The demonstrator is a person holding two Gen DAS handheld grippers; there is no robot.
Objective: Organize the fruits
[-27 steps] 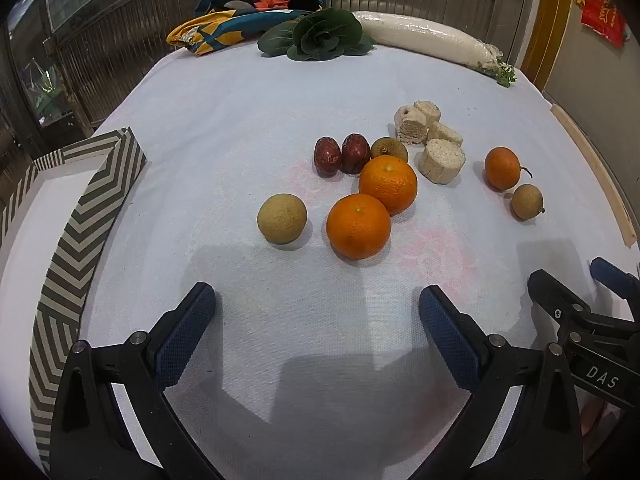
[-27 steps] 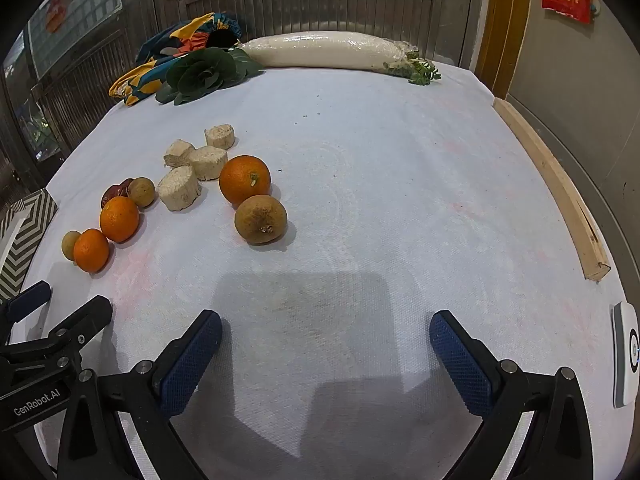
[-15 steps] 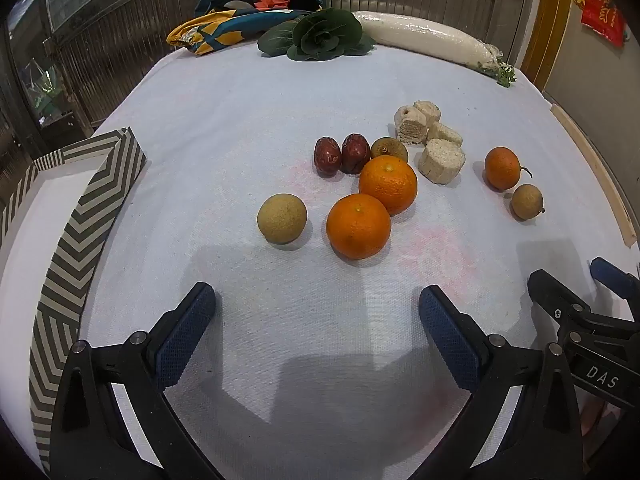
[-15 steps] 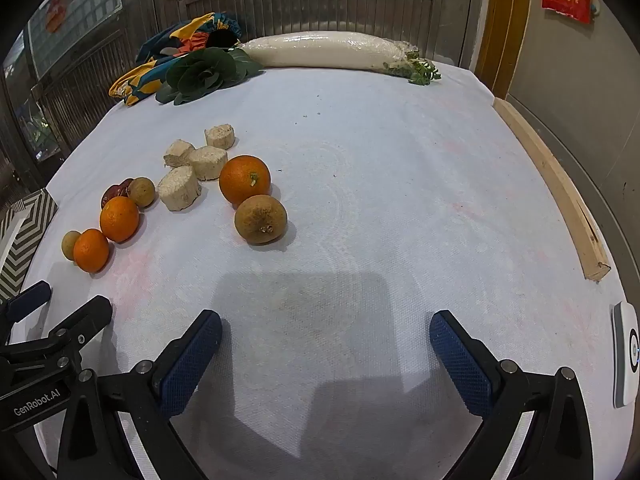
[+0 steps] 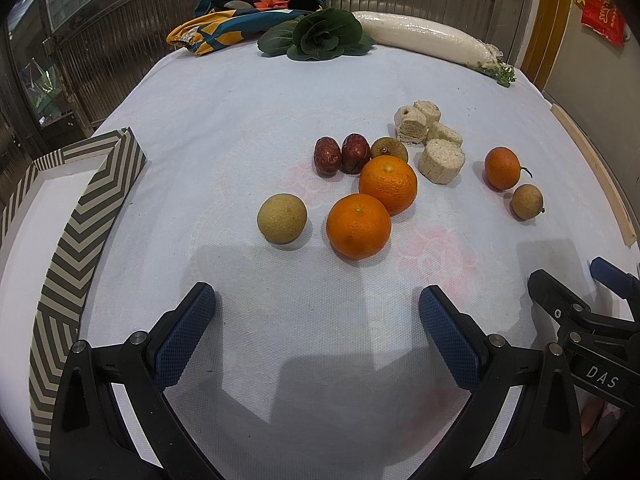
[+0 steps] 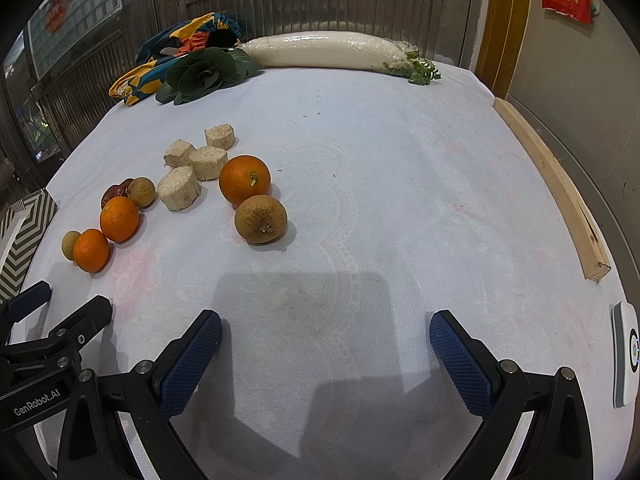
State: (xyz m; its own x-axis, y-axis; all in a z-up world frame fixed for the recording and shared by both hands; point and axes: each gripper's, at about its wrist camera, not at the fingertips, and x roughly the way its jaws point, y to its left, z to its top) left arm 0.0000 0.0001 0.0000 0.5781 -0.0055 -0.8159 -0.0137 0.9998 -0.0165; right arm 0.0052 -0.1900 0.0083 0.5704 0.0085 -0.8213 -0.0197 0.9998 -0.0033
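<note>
Left gripper (image 5: 316, 308) was spread wide, holding nothing, blue pads (image 5: 184, 336) low over the white tablecloth (image 5: 240, 128). Bare cloth lay between the jaws and ahead of them up to the fruit. Nearest ahead: a tan longan (image 5: 282, 219), slightly left of centre, and a mandarin (image 5: 358, 226), slightly right. A second mandarin (image 5: 388, 184) touched the first from behind. Beyond those sat two red jujubes (image 5: 340, 155), side by side, and a brown longan (image 5: 389, 149). Cut pale stem sections (image 5: 434, 140) lay farther right. Well right, apart from the cluster: a small orange (image 5: 502, 168) with a small longan (image 5: 527, 201) just beside it. The chevron-patterned box (image 5: 80, 216) ran along the left edge of the cloth.

Right gripper (image 6: 326, 348) was likewise wide and empty. Ahead-left were an orange (image 6: 245, 179) and a brown round fruit (image 6: 261, 219), touching. Cloth ahead and right was open out to a wooden strip (image 6: 556, 184) at the table's right edge. A white device (image 6: 625, 354) sat at the near right edge. A daikon (image 6: 320, 54) and leafy greens (image 6: 204, 70) lay along the far edge.
</note>
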